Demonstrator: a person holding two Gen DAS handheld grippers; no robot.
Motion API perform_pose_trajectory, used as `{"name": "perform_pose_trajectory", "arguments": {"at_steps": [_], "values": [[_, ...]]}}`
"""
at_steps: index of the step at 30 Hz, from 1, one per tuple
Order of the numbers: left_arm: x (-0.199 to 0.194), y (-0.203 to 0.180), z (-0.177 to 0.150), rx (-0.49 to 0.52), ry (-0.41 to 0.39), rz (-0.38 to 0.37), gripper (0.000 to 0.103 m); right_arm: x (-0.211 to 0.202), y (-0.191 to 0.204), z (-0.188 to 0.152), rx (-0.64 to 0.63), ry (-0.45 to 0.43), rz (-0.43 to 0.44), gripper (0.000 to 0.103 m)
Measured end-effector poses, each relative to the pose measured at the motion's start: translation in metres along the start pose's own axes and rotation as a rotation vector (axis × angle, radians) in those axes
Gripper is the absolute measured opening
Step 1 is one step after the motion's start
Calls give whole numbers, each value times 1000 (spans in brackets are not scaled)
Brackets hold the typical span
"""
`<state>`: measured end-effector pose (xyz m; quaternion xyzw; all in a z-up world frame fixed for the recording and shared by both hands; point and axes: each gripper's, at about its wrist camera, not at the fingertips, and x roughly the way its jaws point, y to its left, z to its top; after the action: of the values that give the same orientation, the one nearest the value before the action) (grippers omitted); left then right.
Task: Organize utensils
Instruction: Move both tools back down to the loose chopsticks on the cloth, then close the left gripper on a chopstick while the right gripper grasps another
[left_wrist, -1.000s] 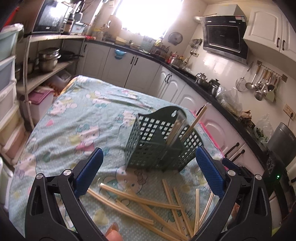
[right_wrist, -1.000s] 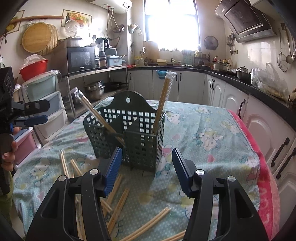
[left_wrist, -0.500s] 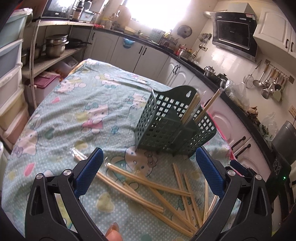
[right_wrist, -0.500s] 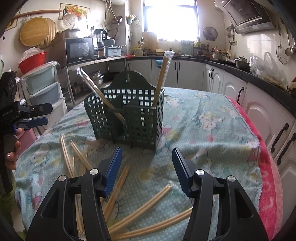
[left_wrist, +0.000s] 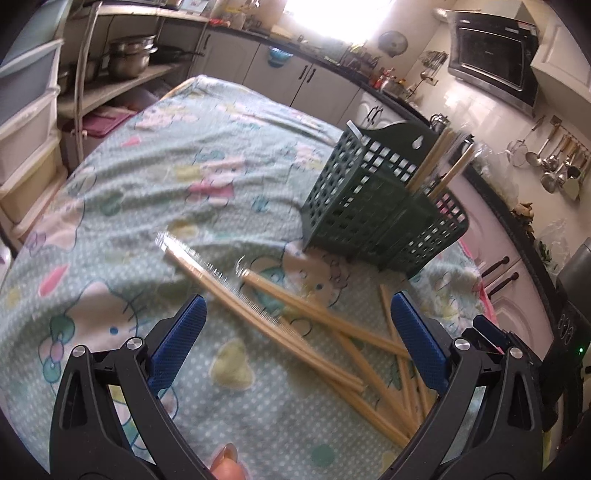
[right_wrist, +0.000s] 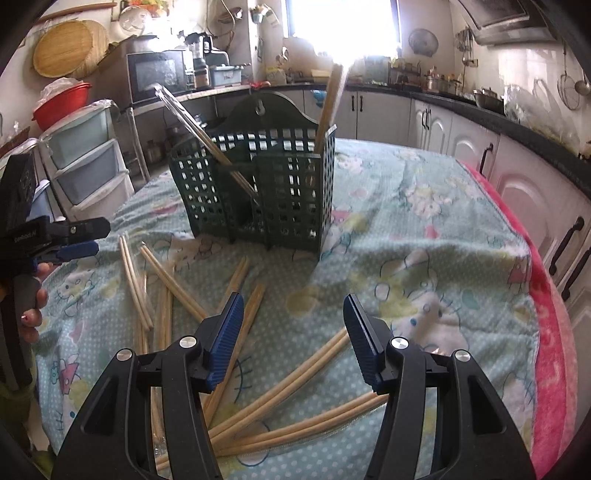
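A dark green plastic utensil basket (left_wrist: 376, 206) stands upright on the table, also in the right wrist view (right_wrist: 258, 184), with wrapped chopstick pairs (right_wrist: 328, 107) standing in it. Several wrapped pairs of wooden chopsticks (left_wrist: 295, 325) lie scattered on the cloth in front of it, also in the right wrist view (right_wrist: 280, 391). My left gripper (left_wrist: 295, 347) is open and empty, low over the scattered chopsticks. My right gripper (right_wrist: 293, 339) is open and empty above the chopsticks near me. The left gripper also shows at the left of the right wrist view (right_wrist: 74, 240).
The table wears a light green cartoon-print cloth (left_wrist: 147, 192) with a pink edge (right_wrist: 550, 332). White kitchen cabinets (right_wrist: 517, 177) run along the right, plastic drawers (right_wrist: 85, 162) and a shelf with pots (left_wrist: 125, 62) on the left.
Both grippers have drawn back and lowered toward the scattered chopsticks; the basket now looks farther away. Both stay open and empty.
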<state>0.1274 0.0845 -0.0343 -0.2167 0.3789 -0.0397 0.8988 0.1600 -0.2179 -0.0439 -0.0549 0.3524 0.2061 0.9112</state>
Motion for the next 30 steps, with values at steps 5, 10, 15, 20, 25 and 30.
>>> {"name": "perform_pose_trajectory", "arguments": {"at_steps": [5,10,15,20,25,30], "values": [[10,18,-8,-33,31,42,92,11,-5,-4,37,50,7,54],[18,40,-5,-128,54,12,83,15,-7,-5,46,61,9,54],[30,57,7,-215,74,-25,75,17,-14,-3,79,70,1,54],[41,66,21,-271,78,-34,72,20,-23,-3,117,94,-5,53],[49,71,32,-305,76,-9,70,29,-36,-3,182,140,-6,49],[55,70,38,-278,60,55,57,46,-47,-2,246,190,6,42]]}}
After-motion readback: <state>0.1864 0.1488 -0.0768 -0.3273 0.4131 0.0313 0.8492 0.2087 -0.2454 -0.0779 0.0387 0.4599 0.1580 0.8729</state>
